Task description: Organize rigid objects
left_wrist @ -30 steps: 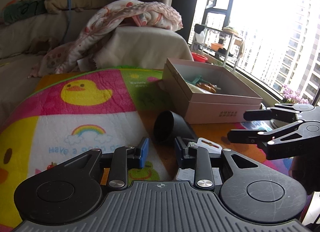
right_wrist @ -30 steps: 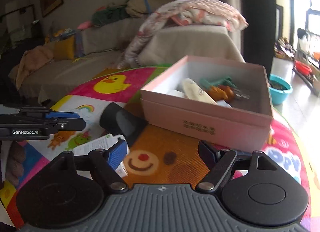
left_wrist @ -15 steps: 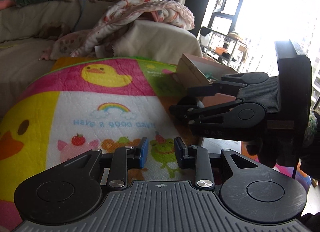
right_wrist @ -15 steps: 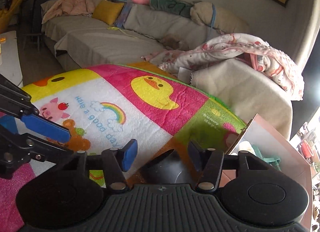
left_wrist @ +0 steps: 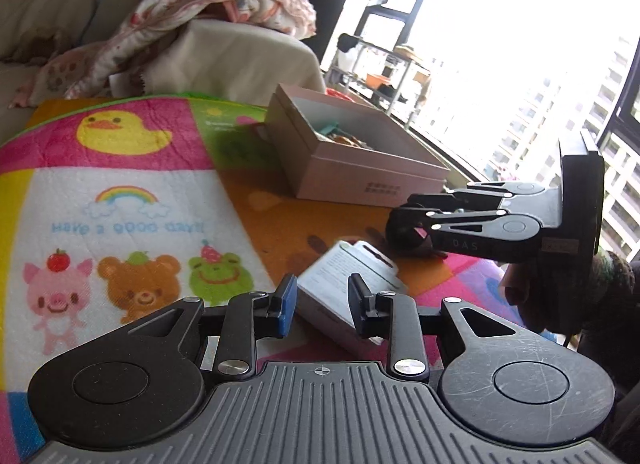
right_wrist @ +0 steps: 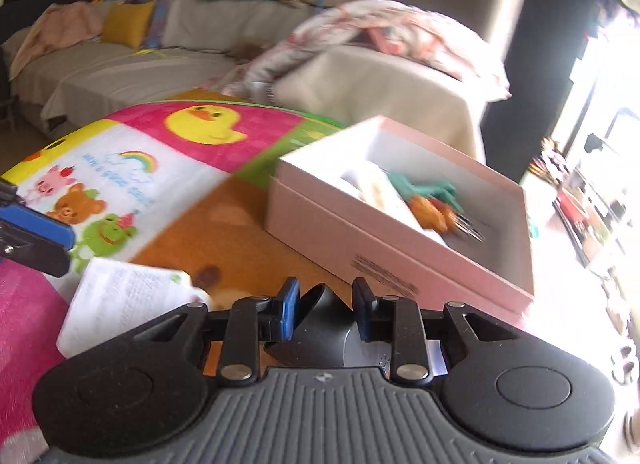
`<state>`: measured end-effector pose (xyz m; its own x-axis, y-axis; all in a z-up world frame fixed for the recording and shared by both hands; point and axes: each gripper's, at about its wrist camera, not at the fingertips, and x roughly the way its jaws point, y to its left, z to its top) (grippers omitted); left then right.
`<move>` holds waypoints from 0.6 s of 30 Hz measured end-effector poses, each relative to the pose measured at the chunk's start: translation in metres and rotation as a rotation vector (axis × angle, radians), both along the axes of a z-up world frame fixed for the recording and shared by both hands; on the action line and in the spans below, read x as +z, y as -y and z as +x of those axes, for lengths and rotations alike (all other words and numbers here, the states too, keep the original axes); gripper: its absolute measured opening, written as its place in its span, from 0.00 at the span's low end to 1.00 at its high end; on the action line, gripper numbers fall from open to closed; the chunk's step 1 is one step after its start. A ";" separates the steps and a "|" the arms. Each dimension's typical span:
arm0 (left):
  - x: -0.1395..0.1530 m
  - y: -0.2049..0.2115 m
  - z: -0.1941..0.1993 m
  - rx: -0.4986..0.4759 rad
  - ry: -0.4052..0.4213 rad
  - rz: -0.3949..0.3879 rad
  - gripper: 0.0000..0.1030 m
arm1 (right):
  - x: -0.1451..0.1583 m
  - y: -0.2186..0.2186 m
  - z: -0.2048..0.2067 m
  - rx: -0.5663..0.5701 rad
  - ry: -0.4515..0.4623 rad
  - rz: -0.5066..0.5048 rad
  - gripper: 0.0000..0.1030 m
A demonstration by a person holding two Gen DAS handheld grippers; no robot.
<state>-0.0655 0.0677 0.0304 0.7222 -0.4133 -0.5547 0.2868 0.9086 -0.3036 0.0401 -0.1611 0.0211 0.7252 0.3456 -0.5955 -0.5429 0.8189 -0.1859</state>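
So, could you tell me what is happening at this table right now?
A person with a gripper in each hand is tidying loose items on a cartoon play mat. The right gripper is closing its jaws around a dark cup-shaped object lying near the open pink box, which already holds some small items. The left gripper is shut and empty, with a white printed package lying on the mat just beyond its fingers.

Blown-out window [left_wrist: 500, 43] glare, motion blur
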 end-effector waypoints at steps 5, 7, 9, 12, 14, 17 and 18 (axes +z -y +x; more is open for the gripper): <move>0.005 0.043 -0.003 -0.142 0.035 0.138 0.30 | -0.007 0.042 -0.006 -0.094 -0.027 0.074 0.60; 0.003 0.057 0.001 -0.187 0.021 0.185 0.30 | -0.011 0.050 -0.007 -0.110 -0.048 0.092 0.61; 0.000 0.070 0.004 -0.225 -0.002 0.237 0.31 | -0.015 0.054 -0.009 -0.116 -0.068 0.105 0.61; 0.001 0.083 0.002 -0.276 0.004 0.289 0.35 | -0.023 0.057 -0.010 -0.122 -0.092 0.125 0.62; 0.000 0.089 0.001 -0.318 -0.004 0.300 0.43 | -0.026 0.061 -0.010 -0.135 -0.106 0.150 0.66; -0.001 0.097 0.000 -0.357 0.002 0.315 0.52 | -0.027 0.066 -0.006 -0.149 -0.128 0.185 0.68; -0.002 0.099 0.000 -0.371 -0.003 0.309 0.51 | -0.028 0.067 -0.005 -0.151 -0.135 0.197 0.68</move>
<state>-0.0651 -0.0312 0.0288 0.5555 -0.4581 -0.6940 0.6083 0.7929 -0.0365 0.0349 -0.2284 -0.0068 0.6956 0.3584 -0.6227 -0.4213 0.9055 0.0506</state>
